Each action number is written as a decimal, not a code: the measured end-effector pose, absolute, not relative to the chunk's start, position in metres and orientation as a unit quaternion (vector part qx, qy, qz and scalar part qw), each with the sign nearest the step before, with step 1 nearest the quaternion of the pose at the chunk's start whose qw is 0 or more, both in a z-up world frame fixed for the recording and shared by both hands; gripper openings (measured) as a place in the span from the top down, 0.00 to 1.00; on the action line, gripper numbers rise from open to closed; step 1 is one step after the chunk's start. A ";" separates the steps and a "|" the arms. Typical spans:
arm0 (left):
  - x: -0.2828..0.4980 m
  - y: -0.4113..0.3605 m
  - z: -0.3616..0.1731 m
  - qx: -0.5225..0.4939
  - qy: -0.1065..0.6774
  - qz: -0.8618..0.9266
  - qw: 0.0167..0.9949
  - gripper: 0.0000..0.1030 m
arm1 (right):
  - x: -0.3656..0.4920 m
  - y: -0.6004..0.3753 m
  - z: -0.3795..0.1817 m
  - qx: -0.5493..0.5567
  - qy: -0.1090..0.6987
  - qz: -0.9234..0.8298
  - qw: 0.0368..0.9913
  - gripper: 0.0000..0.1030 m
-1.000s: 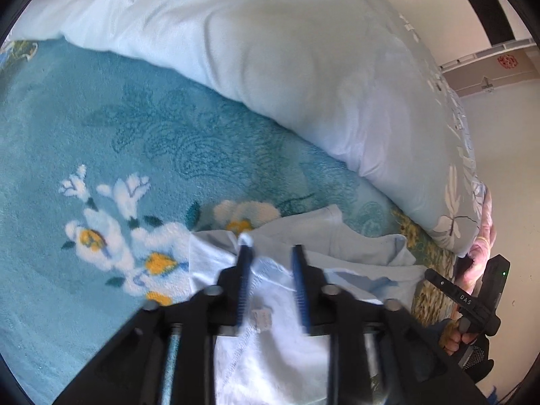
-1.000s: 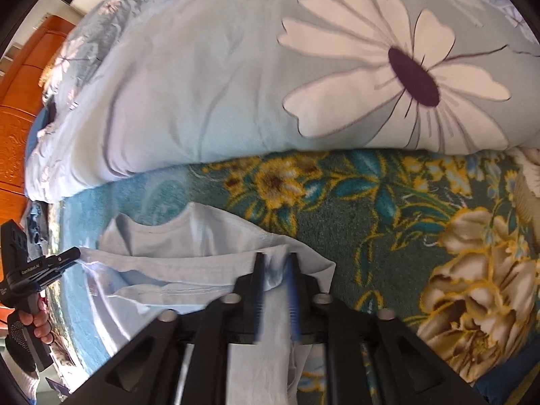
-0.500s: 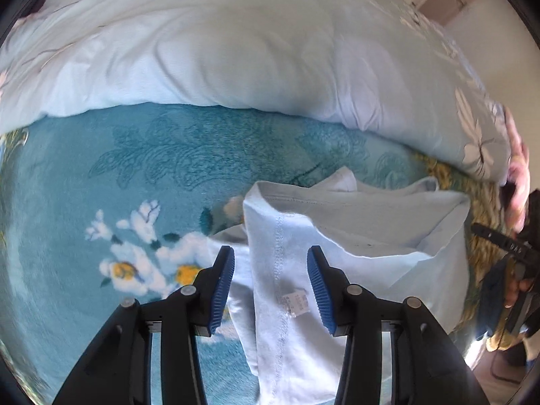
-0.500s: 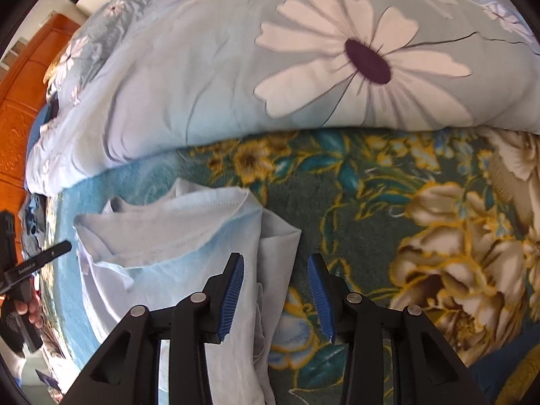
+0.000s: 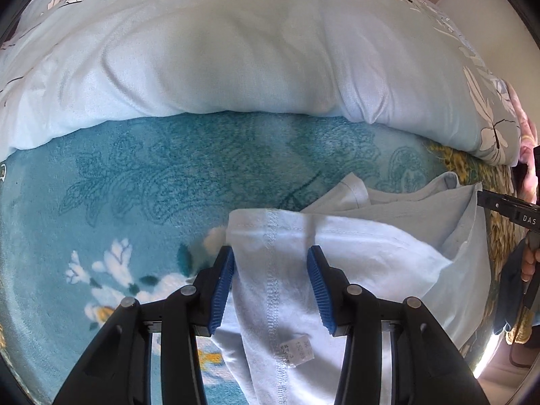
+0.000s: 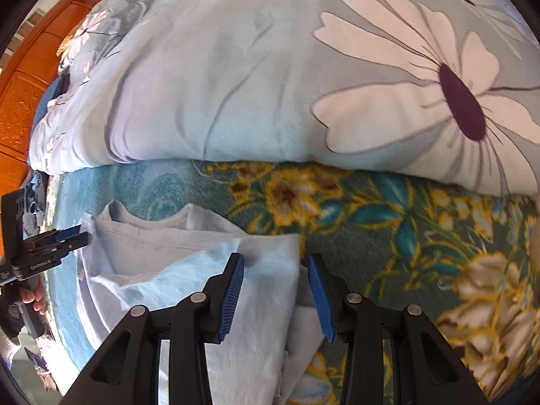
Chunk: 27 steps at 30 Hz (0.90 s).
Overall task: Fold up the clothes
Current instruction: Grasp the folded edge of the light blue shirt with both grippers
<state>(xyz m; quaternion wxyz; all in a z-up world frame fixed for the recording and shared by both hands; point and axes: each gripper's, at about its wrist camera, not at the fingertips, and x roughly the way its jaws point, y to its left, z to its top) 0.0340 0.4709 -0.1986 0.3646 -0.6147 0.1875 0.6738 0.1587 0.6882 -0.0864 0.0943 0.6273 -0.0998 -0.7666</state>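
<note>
A pale blue garment (image 5: 354, 253) lies partly folded on the teal floral blanket (image 5: 152, 185). Its near layer is folded over onto the far part, with a seam and a small white tag (image 5: 297, 351) facing up. My left gripper (image 5: 270, 283) is open and empty, its blue pads either side of the folded edge. In the right wrist view the same garment (image 6: 175, 270) lies at lower left. My right gripper (image 6: 275, 290) is open and empty above its right corner. The left gripper also shows in the right wrist view (image 6: 50, 243) at the far left.
A bulky light blue duvet with white flowers (image 5: 236, 50) lies along the far side of the blanket, also in the right wrist view (image 6: 270, 84). An orange wooden headboard (image 6: 23, 84) stands at far left. The blanket's yellow-flowered part (image 6: 422, 236) lies right of the garment.
Both grippers were shut on the garment's edge a second ago. They opened, let the folded layer drop onto the garment, and have drawn back a little.
</note>
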 end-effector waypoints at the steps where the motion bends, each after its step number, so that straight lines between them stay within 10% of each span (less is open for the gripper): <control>1: 0.034 0.471 -0.199 -0.613 0.189 0.674 0.367 0.55 | 0.157 0.686 -0.086 0.627 -0.097 -0.767 0.097 0.59; 6: 0.038 0.477 -0.203 -0.604 0.204 0.673 0.375 0.61 | 0.152 0.680 -0.087 0.628 -0.086 -0.766 0.107 0.81; 11: 0.043 0.481 -0.203 -0.597 0.205 0.675 0.382 0.88 | 0.156 0.684 -0.080 0.620 -0.100 -0.770 0.111 0.88; 27: 0.017 0.430 -0.207 -0.625 0.071 0.698 0.341 0.91 | 0.156 0.702 -0.080 0.620 -0.116 -0.771 0.088 0.94</control>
